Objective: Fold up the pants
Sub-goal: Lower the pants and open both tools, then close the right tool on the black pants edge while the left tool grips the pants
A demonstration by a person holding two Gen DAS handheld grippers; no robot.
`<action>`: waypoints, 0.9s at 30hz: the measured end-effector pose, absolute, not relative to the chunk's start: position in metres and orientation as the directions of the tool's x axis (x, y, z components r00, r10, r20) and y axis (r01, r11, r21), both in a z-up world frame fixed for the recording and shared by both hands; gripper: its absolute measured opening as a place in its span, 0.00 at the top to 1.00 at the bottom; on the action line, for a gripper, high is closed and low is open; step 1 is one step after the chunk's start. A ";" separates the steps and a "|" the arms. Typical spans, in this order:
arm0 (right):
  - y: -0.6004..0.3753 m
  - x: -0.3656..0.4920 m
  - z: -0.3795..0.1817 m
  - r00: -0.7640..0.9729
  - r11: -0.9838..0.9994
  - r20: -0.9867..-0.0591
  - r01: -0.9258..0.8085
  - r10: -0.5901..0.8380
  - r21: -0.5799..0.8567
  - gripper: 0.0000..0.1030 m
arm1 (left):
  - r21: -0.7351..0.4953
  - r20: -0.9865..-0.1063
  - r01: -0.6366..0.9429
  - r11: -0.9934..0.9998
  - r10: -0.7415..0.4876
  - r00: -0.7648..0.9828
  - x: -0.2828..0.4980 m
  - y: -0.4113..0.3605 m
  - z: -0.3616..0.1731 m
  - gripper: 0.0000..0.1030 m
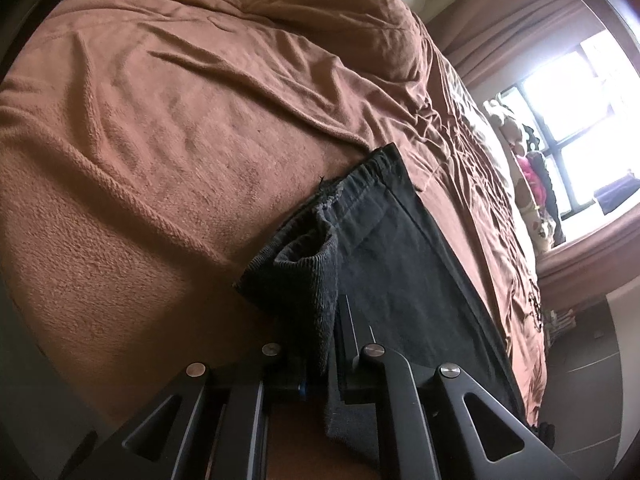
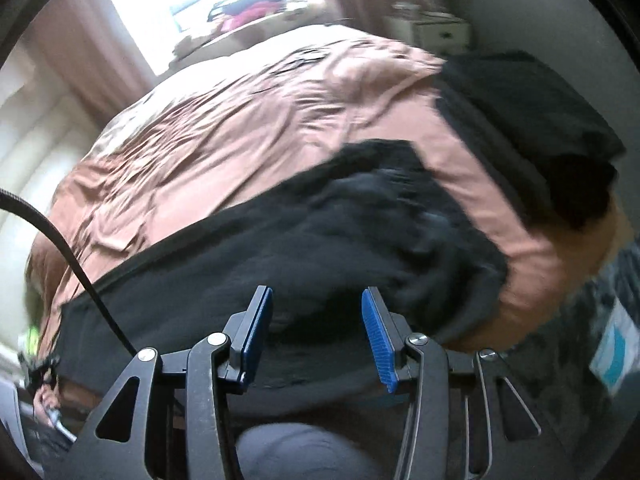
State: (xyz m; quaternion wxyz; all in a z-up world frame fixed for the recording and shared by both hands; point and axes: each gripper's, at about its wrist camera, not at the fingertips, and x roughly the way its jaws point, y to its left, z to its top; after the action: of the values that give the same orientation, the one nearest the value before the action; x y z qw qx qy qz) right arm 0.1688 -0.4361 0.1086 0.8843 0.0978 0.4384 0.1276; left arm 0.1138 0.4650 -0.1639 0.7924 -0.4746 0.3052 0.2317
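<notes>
On the brown blanket (image 1: 168, 128) covering the bed, the black pants (image 1: 404, 256) are laid out flat, with the elastic waistband seen at the far end in the left wrist view. A bunched ribbed cuff or hem of the pants is pinched in the left gripper (image 1: 334, 344), whose jaws are clenched tight on the fabric. The right gripper (image 2: 318, 336) is held released — blue pads (image 2: 378, 340) well apart, nothing between them — just above the dark cloth near the bed edge; the right view is motion-blurred, so contact with the fabric cannot be confirmed. A second pile of dark clothing (image 2: 532, 128) is seen further along the bed, apart from the pants. Risk judged from here: only one corner is gripped, so a fold carried by the left side alone would likely be dragged skewed, edges left misaligned. The thick cuff could also be slipped from the pinch if pulled hard. A blind grab by the right side might catch blanket along with pants — wrinkles would be pulled into the fold.
</notes>
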 end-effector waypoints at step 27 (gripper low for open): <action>-0.180 0.237 0.004 0.198 0.733 -0.822 -0.592 0.534 0.334 0.57 | -0.577 -0.712 -0.663 0.476 0.105 0.695 0.115 0.460 -0.169 0.91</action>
State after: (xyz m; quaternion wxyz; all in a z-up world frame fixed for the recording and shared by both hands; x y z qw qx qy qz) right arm 0.2372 -0.1803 0.0038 0.7735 -0.0280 0.5180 0.3642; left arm 0.1154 0.4602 -0.1688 0.8017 -0.4524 0.3086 0.2397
